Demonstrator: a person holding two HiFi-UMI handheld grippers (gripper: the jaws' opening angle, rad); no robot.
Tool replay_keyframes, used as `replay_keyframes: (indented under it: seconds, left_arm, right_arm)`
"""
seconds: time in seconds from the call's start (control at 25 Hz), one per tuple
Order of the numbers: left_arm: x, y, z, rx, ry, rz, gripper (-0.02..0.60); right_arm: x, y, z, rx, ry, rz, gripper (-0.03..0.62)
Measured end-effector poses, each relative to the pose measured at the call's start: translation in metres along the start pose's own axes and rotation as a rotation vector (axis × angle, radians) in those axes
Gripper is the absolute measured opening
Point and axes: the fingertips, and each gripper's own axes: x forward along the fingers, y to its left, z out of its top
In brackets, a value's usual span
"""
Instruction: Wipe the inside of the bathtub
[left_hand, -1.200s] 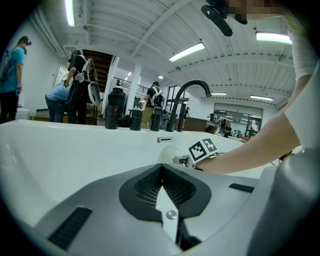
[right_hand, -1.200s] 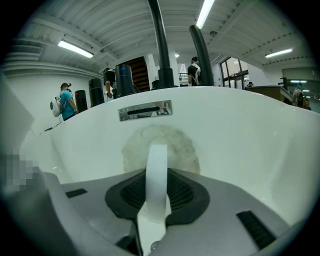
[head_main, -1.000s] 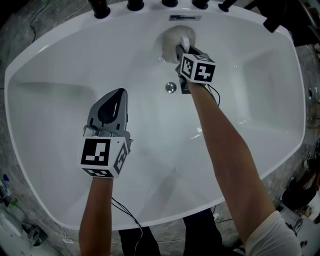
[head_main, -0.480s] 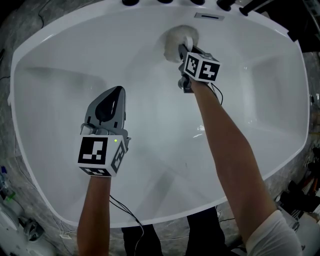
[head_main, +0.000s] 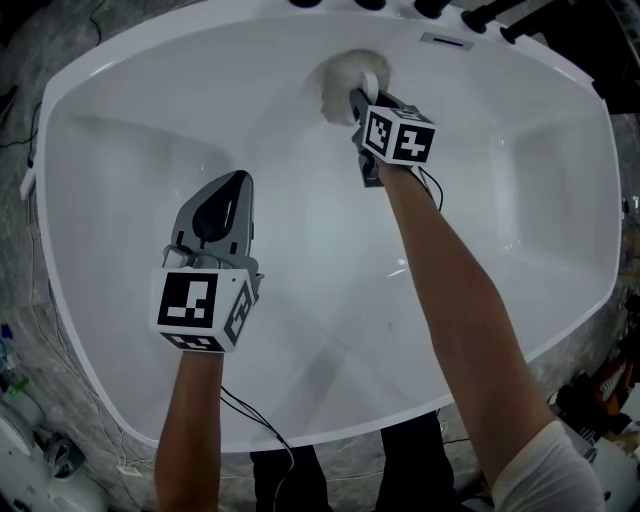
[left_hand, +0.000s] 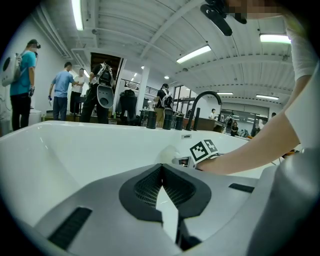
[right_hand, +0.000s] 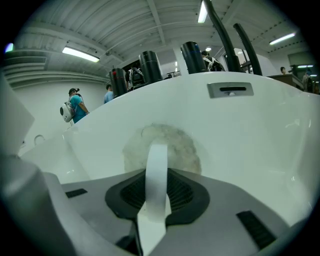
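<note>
Item: wiping pad (head_main: 338, 82), flat against the bathtub (head_main: 130, 200) wall at 12 o'clock, its strap (right_hand: 156, 165) clamped in the right hand-held gripper (head_main: 358, 100).
Spare: left hand-held gripper (head_main: 232, 190), jaws together, empty.
Advice: press evenly and overlap the strokes.

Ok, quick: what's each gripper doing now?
Left gripper: shut, empty.
Right gripper: shut on the white strap of the scrub pad, pressed to the bathtub wall.
</note>
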Motion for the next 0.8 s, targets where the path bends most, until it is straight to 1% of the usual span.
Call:
replay_keyframes:
  seconds: [0.28, 0.48, 0.8]
  left_arm:
    - [-0.023, 0.032, -0.005, -0.009, -0.008, 0.017, 0.012]
    - [-0.04, 0.059, -0.009, -0.02, -0.012, 0.034, 0.012]
    - [-0.058, 0.083, -0.016, -0.036, -0.017, 0.042, 0.012]
  right_arm:
    - [0.014, 0.047, -0.009, 0.001, 0.009, 0.031, 0.095]
    - [0.027, 0.093, -0.013, -0.02, 0.015, 0.066, 0.095]
    - [0.045, 0.172, -0.014, -0.06, 0.009, 0.163, 0.095]
